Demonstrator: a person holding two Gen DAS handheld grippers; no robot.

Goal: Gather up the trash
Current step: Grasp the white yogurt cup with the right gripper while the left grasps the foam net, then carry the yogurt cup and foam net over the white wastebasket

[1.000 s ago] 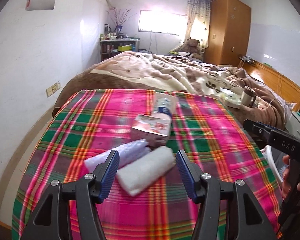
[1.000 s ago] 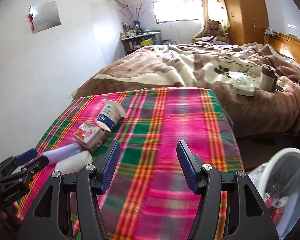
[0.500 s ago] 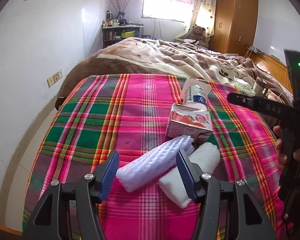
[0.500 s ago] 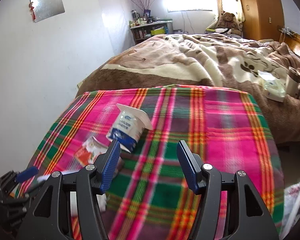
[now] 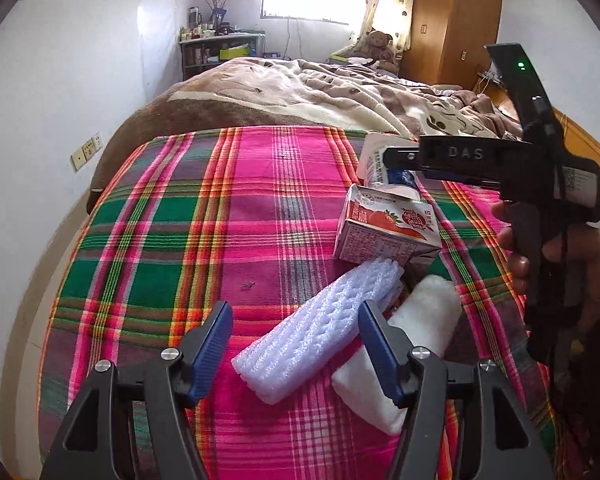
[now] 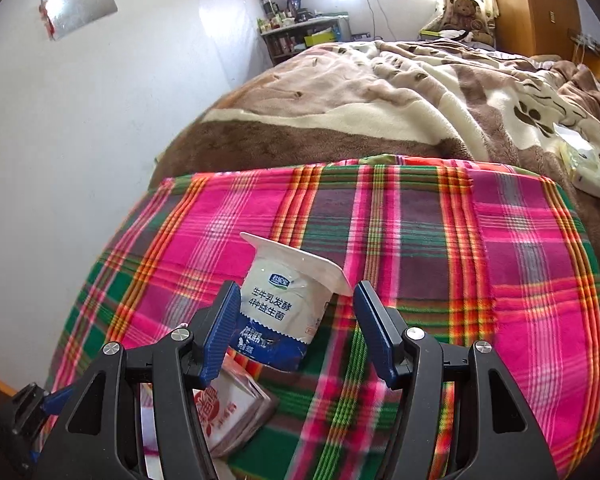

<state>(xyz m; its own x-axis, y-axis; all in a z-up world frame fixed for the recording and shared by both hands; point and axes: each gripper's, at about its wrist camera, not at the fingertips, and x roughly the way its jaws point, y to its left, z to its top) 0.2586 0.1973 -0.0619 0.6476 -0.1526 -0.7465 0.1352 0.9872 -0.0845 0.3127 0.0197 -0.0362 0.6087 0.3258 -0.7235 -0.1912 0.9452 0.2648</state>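
- Right gripper (image 6: 296,326) jaws wide, straddling the tipped white-and-blue plastic yogurt cup (image 6: 282,312) near the far right edge of the plaid-covered desk (image 6: 440,240), nothing clamped yet.
- Left gripper (image 5: 296,344) gapes, empty, around the white ribbed foam sleeve (image 5: 320,328).
- Next move, likely: squeeze the cup gently, since thin plastic crushes.
- No trash bin in view; the red strawberry milk carton (image 5: 388,232) is partly hidden.

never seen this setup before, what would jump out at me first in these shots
The loud pink, green and orange plaid blanket fills the foreground of both views. On it sits a small cluster of trash: a white yogurt cup lying on its side between the open fingers of the right gripper, a strawberry milk carton beside it, and a white foam sleeve in front of the open left gripper.
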